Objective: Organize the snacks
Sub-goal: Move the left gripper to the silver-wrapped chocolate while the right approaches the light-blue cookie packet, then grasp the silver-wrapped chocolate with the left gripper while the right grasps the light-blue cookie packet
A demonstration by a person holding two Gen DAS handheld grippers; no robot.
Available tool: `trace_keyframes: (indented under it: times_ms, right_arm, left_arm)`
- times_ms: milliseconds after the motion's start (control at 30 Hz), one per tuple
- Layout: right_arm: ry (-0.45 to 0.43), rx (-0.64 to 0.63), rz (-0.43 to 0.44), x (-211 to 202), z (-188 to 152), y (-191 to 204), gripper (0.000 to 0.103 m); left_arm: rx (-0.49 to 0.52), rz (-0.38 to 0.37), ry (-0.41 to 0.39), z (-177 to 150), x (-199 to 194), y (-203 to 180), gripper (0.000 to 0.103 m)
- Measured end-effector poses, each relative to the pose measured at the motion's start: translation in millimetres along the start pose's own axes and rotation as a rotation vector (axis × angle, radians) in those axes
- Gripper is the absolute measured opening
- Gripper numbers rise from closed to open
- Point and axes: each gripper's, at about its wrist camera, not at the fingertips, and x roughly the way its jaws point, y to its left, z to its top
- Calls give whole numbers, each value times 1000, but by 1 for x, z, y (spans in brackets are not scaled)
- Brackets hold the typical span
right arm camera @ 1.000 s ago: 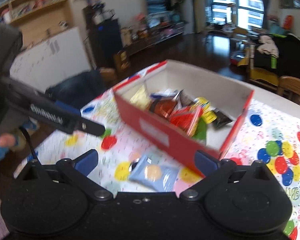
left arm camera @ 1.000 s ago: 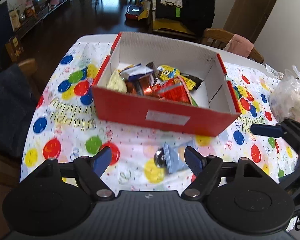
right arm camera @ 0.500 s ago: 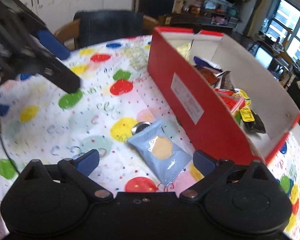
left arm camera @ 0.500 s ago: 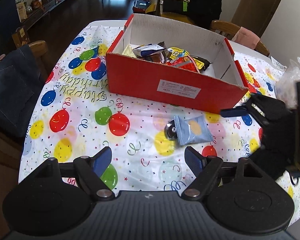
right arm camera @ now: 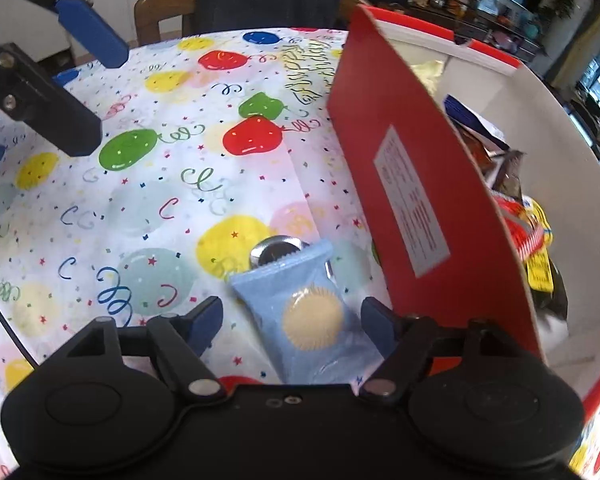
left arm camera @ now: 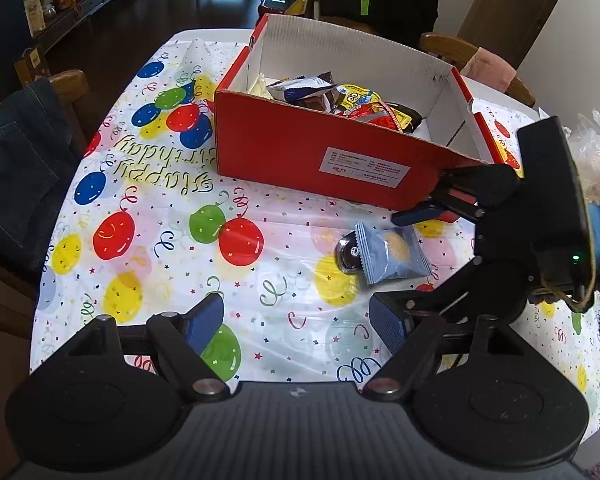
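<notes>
A light blue snack packet (left arm camera: 392,254) with a yellow sun lies on the balloon tablecloth, half over a dark round snack (left arm camera: 350,254). Both sit just in front of the red cardboard box (left arm camera: 300,152) filled with several snacks. My right gripper (right arm camera: 291,326) is open and low over the table, its fingers on either side of the blue packet (right arm camera: 306,316). It also shows in the left wrist view (left arm camera: 400,268). My left gripper (left arm camera: 296,326) is open and empty, held back above the tablecloth to the left of the packet.
The balloon tablecloth (left arm camera: 160,216) covers a white table. A chair draped with dark denim (left arm camera: 16,176) stands at the left. A clear plastic bag (left arm camera: 596,148) lies at the right edge. Wooden chairs stand behind the box.
My right gripper has swung down and in, so the blue packet now lies between its open fingers. My left gripper has pulled back and risen from the box.
</notes>
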Motion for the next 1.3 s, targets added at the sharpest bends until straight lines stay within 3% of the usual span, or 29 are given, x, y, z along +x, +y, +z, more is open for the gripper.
trace_keyframes:
  times_ms: [400, 533, 600, 733, 900, 1033, 1167, 1300]
  right_arm:
    - [28, 65, 79, -2, -6, -4, 64]
    - [33, 79, 56, -11, -18, 5, 56]
    - [37, 105, 38, -14, -22, 7, 48]
    - [27, 166, 16, -24, -35, 13, 46]
    - [-13, 325, -17, -42, -58, 17, 44]
    - [-59, 480, -31, -63, -81, 17, 42]
    - [-101, 629, -33, -74, -101, 17, 41]
    - [-111, 682, -57, -79, -110, 23, 36]
  left_arm:
    - [34, -6, 40, 6, 14, -1, 80]
    - [106, -14, 25, 11, 22, -8, 80]
    - [156, -9, 14, 13, 27, -14, 80]
    - [263, -28, 8, 18, 42, -27, 80]
    - [396, -74, 22, 22, 64, -46, 80]
    - [410, -96, 59, 28, 87, -52, 80]
    - [415, -71, 73, 31, 106, -56, 78]
    - [434, -55, 98, 32, 121, -62, 64]
